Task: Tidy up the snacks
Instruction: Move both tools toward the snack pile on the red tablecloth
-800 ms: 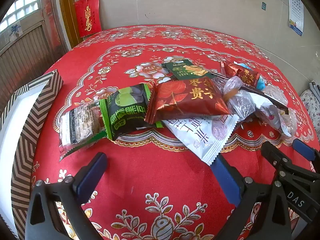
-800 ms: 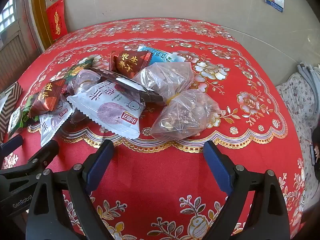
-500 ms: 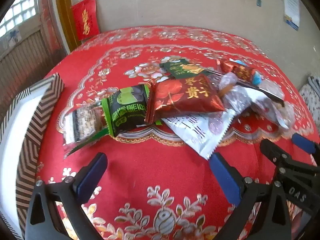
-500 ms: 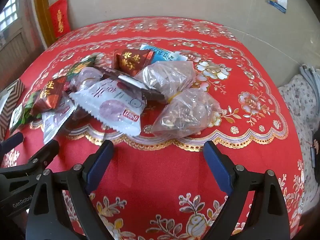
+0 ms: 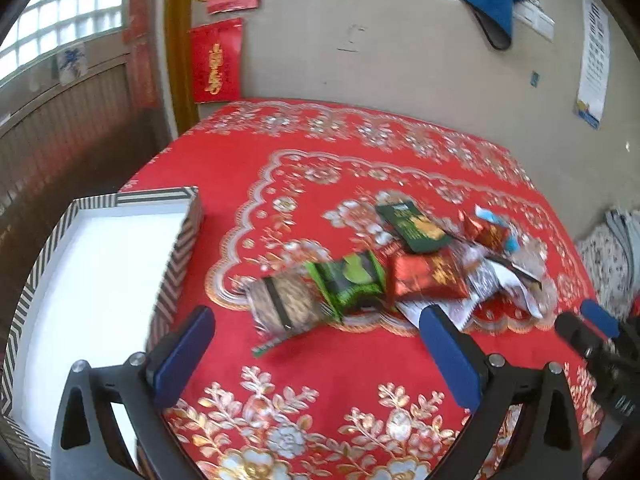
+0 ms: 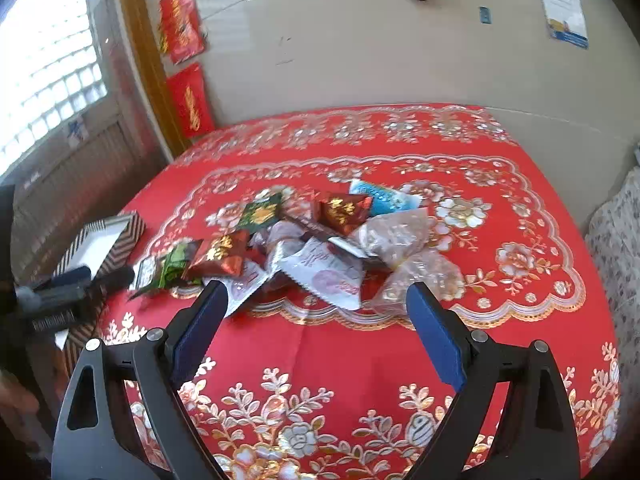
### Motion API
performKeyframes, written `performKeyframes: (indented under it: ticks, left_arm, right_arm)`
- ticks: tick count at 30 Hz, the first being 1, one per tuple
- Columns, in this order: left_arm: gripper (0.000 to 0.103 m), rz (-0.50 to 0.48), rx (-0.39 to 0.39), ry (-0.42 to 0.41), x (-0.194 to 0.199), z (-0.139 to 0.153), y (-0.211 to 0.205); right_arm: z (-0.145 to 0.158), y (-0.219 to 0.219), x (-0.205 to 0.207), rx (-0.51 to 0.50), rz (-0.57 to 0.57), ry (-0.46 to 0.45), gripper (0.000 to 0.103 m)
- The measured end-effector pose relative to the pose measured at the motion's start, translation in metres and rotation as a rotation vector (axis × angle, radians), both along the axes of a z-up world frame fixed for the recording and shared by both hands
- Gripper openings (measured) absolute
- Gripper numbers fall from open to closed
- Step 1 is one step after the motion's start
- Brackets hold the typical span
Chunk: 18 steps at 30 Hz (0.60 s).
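A pile of snack packets lies mid-table on the red cloth: a clear nut packet (image 5: pixel 286 304), a green packet (image 5: pixel 350 282), a red foil packet (image 5: pixel 426 278), a dark green packet (image 5: pixel 416 228), a white packet (image 6: pixel 328 276) and clear bags (image 6: pixel 420 276). A striped box (image 5: pixel 100 280) with a white inside stands at the table's left edge. My left gripper (image 5: pixel 316 354) is open and empty, above the cloth short of the nut packet. My right gripper (image 6: pixel 316 332) is open and empty, short of the white packet.
The red flowered tablecloth (image 5: pixel 320 400) covers a round table against a tiled wall. The right gripper shows in the left wrist view (image 5: pixel 592 332); the left gripper shows in the right wrist view (image 6: pixel 72 284). A flowered cushion (image 6: pixel 616 248) lies off the right edge.
Both grippers have pulled back and risen, so the snack pile looks smaller and farther. The left view has swung left, bringing the whole striped box into sight. Both stay open.
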<state>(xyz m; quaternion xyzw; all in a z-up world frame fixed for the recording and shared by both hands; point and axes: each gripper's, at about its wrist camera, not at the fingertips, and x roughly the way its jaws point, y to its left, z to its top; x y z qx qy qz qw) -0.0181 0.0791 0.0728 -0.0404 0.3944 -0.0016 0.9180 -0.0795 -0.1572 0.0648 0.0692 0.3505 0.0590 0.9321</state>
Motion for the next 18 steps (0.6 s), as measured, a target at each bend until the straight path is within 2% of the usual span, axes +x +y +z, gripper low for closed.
performKeyframes:
  ticks: [12, 18]
  left_arm:
    - [0.103, 0.048, -0.043, 0.060, 0.029, -0.007, 0.014]
    - [0.103, 0.024, -0.046, 0.104, 0.037, -0.010, 0.021]
  right_arm:
    - [-0.003, 0.024, 0.006, -0.026, 0.090, 0.020, 0.091]
    - [-0.007, 0.038, 0.013, -0.056, 0.129, 0.041, 0.091]
